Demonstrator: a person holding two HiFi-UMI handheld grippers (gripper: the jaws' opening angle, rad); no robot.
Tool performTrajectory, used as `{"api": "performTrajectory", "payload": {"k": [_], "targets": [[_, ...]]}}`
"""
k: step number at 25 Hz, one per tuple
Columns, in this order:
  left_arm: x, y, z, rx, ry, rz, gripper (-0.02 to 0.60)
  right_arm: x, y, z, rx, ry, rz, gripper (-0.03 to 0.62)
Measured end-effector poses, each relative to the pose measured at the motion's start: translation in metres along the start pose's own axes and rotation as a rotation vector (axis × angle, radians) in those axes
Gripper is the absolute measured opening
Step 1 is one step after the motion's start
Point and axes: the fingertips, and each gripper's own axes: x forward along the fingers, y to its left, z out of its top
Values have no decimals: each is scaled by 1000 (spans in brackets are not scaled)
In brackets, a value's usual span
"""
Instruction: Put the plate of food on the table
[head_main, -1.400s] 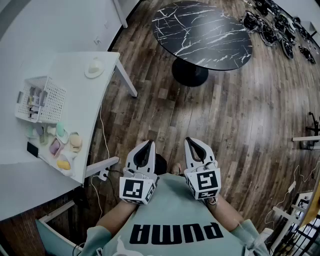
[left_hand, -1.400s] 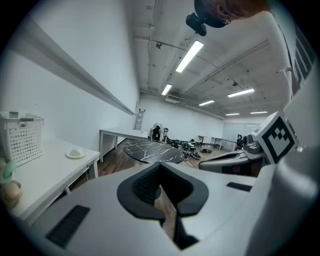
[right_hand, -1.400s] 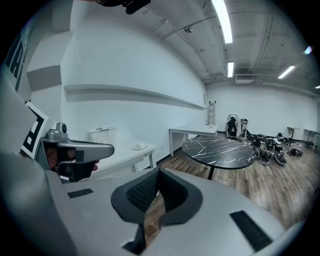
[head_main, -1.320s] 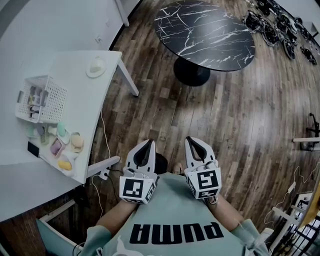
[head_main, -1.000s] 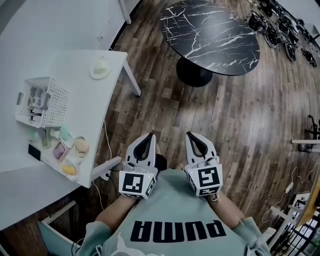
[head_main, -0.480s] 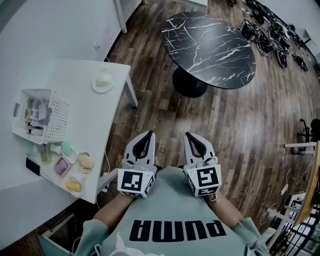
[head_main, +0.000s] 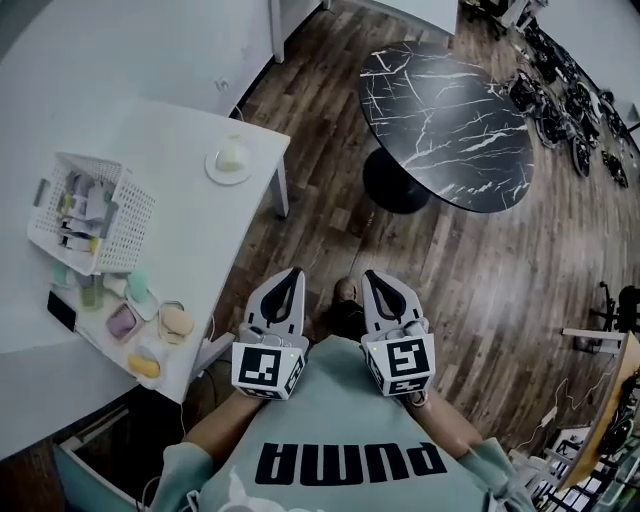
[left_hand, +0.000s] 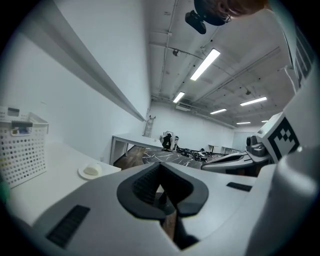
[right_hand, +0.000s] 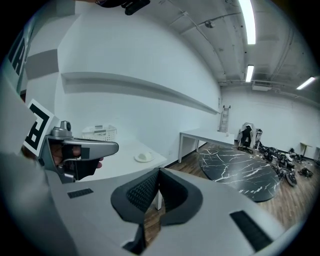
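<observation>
- the bench (head_main: 200, 240) and plate of food (head_main: 229, 161) now sit closer in the head view: the approach is progressing.
- left hand-held gripper (head_main: 292, 274) and right hand-held gripper (head_main: 373, 277): jaws closed, empty; plate not yet grasped.

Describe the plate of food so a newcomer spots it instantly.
Start at the white table beside the black marble table. Near its far corner sits a small round plate holding a pale lump, alone, away from the white basket.

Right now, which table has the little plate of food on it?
The white rectangular table, with the small white plate of pale food near its corner, not the round black marble-patterned table.
</observation>
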Motion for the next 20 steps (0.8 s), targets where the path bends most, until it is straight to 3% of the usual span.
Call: {"api": "performTrajectory", "payload": {"k": [7, 20], "targets": [[22, 24, 15, -2, -4, 138, 2, 47, -16, 17, -8, -25, 124, 8], [91, 33, 25, -20, 19, 319, 2, 110, -78, 40, -24, -50, 289, 8]]}}
